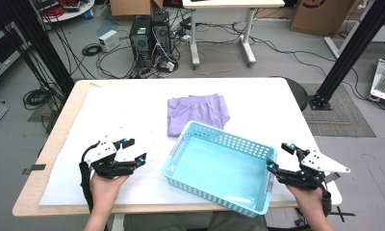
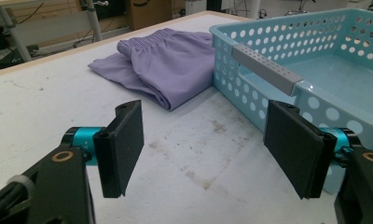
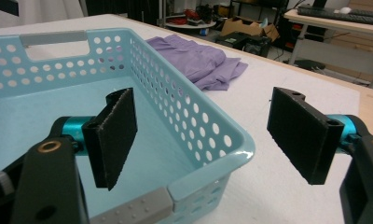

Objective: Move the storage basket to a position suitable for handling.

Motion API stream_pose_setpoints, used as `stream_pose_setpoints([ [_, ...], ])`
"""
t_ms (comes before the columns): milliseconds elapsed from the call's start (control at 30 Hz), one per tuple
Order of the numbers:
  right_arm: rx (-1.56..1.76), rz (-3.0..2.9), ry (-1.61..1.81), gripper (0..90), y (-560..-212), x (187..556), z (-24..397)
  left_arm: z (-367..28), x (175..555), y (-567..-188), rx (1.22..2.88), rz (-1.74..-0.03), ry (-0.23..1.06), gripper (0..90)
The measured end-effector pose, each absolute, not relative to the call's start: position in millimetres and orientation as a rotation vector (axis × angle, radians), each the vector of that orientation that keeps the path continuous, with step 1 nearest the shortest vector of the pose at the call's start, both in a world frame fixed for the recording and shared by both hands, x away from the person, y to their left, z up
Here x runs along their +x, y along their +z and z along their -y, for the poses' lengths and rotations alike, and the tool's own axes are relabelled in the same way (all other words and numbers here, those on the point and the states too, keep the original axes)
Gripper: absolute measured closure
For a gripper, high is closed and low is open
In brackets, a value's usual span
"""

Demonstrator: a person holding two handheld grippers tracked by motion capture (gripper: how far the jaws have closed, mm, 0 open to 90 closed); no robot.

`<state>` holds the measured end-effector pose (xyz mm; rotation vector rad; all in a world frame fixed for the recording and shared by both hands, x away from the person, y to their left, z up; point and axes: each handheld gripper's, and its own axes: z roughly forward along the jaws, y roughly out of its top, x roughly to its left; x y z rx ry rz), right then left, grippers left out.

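We judge the work barely begun: the light blue basket (image 1: 219,168) sits empty near our edge of the table, and the folded purple shorts (image 1: 197,111) lie just beyond its far rim, touching or nearly touching it. Our left gripper (image 1: 134,150) hovers left of the basket, jaws spread with nothing between them; our right gripper (image 1: 280,157) hangs at the basket's right end, also spread and empty. Grasping the shorts and laying them in the basket remains.
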<state>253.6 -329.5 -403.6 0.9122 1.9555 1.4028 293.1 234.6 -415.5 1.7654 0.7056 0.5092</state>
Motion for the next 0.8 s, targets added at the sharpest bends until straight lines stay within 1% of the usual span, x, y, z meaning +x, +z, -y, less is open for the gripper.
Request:
stream_pose_setpoints([
  [200,0.924,-1.933,1.402,24.4,-402.8,255.2,333.7,-231.7,290.9,-415.5,1.762,-0.719,0.505,29.1],
  [500,0.918,-1.929,1.41,24.4,-398.5,253.8,331.9,-230.4,285.2,-411.1,1.737,-0.686,0.469,29.1],
  [633,0.919,-1.911,1.412,24.4,-395.5,247.0,336.5,-229.7,278.9,-410.3,1.74,-0.658,0.469,29.1],
  [800,0.939,-1.896,1.428,24.4,-394.6,236.1,344.2,-226.0,269.4,-411.1,1.756,-0.622,0.431,29.1],
])
